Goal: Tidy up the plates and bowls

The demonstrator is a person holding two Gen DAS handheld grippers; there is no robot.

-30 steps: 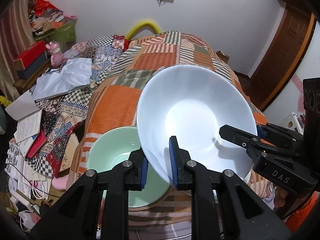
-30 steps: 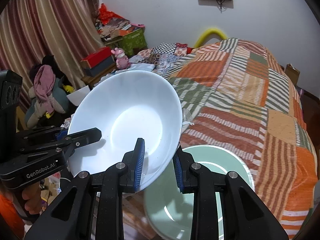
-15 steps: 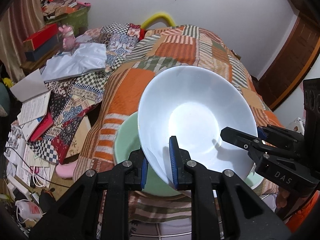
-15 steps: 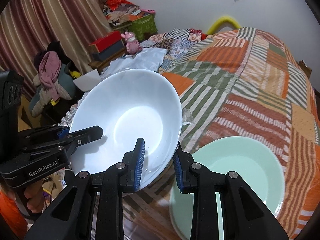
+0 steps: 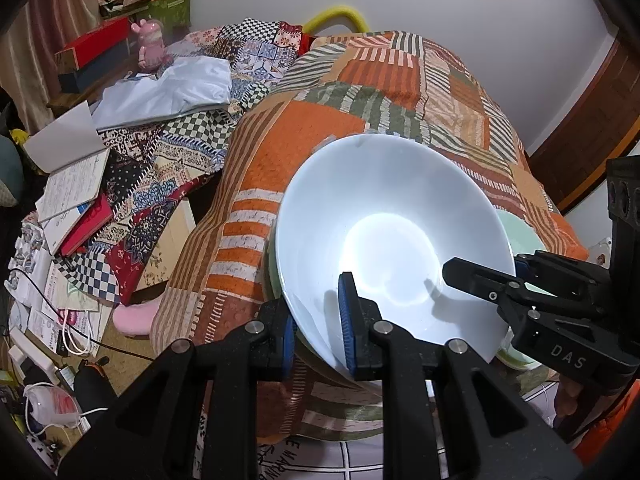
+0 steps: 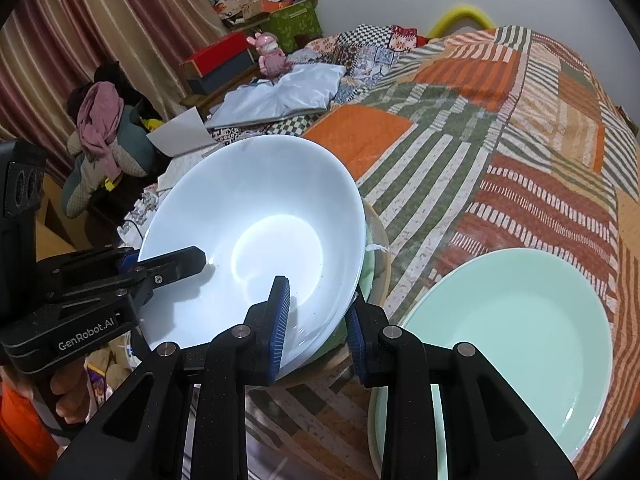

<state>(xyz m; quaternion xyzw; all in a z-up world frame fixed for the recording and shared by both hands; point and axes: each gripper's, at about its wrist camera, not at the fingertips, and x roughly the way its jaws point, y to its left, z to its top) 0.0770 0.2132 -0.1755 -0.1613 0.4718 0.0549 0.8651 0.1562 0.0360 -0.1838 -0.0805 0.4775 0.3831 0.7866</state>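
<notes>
A white bowl (image 5: 392,240) (image 6: 260,236) hangs tilted over the patchwork bed, held by both grippers at its near rim. My left gripper (image 5: 316,332) is shut on the rim, one blue pad inside the bowl and one outside. My right gripper (image 6: 318,330) is shut on the rim the same way. Each gripper shows in the other's view: the right gripper (image 5: 476,278) and the left gripper (image 6: 176,262). A pale green plate (image 6: 516,328) lies on the bed to the right of the bowl. In the left wrist view, the green plate (image 5: 516,232) peeks out from behind the bowl.
The striped orange and green quilt (image 6: 500,128) covers the bed. Books (image 5: 72,188), a light blue cloth (image 5: 168,92), boxes and a pink toy (image 6: 270,54) crowd the left side. Cables and a bag (image 5: 52,404) lie on the floor. A green and tan edge (image 6: 376,256) shows under the bowl.
Both grippers have come down toward the bed with the white bowl still clamped. The green plate now looks larger and closer, and the bowl hides more of it in the left view.
</notes>
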